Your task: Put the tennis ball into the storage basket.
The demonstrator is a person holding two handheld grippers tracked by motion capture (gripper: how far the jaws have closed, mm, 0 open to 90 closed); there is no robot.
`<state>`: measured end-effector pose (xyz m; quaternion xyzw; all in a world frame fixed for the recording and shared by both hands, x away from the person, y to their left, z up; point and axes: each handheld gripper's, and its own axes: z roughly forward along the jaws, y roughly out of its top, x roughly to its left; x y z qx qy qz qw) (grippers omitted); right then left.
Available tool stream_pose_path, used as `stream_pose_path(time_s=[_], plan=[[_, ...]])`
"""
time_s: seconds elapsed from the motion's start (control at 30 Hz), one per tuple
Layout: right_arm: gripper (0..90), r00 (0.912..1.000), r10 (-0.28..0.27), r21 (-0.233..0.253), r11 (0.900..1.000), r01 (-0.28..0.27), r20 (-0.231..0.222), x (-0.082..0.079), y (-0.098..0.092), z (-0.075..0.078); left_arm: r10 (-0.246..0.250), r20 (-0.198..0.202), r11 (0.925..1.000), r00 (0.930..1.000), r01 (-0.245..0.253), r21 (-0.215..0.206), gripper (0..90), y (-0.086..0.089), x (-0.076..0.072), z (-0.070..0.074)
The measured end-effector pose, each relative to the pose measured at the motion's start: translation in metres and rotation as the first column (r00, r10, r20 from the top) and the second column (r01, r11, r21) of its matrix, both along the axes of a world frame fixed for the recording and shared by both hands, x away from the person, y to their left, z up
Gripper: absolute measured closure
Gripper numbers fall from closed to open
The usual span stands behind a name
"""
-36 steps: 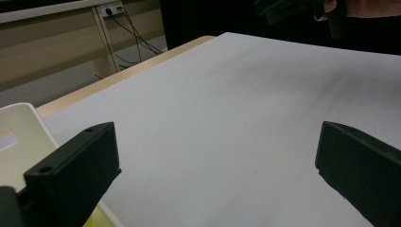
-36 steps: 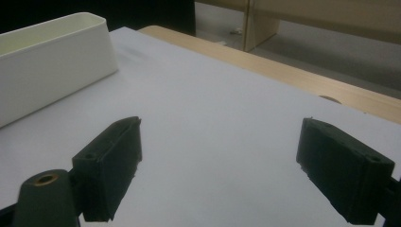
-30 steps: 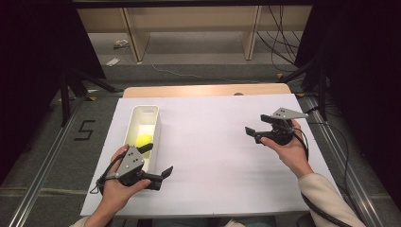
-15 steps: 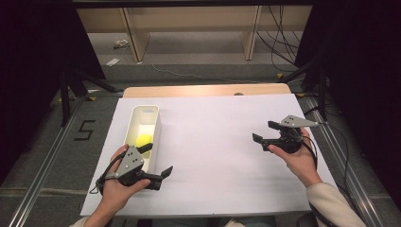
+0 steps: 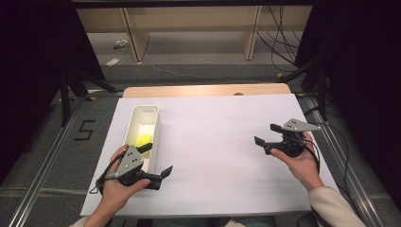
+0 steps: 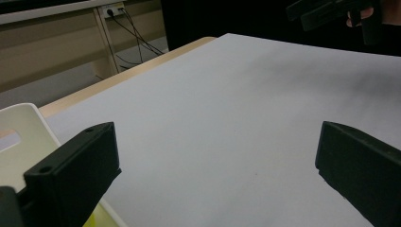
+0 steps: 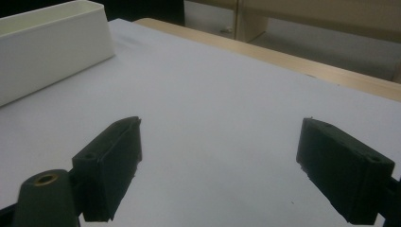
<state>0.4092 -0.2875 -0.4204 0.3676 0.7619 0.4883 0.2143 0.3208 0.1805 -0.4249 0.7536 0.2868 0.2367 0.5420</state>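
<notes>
We see our right gripper (image 5: 265, 135) now lower and nearer us than a second ago, drawn back toward the table's (image 5: 222, 123) right edge, its jaws spread empty.

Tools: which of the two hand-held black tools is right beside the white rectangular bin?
The left tool, at the near end of the white rectangular bin holding a yellow object. The right tool is across the white sheet; both open, empty.

We see a smooth white plastic oblong bin (image 5: 152, 124) with a slight sheen, on a matt white paper-like sheet (image 5: 213, 156) covering the pale wooden desk (image 5: 198, 90). Our tools' black jaws look matt plastic, topped by dull grey metal plates (image 5: 128, 159).
</notes>
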Motion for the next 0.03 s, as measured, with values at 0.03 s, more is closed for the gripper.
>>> stream_pose_path(time_s=[0.03], plan=[[15.5,1.0,-0.005,0.006,1.0,0.005,0.001,-0.0002,-0.0004,0.0002,0.0,0.001,1.0,1.0,0.0,0.001,0.0,-0.0001,0.0001,0.0]])
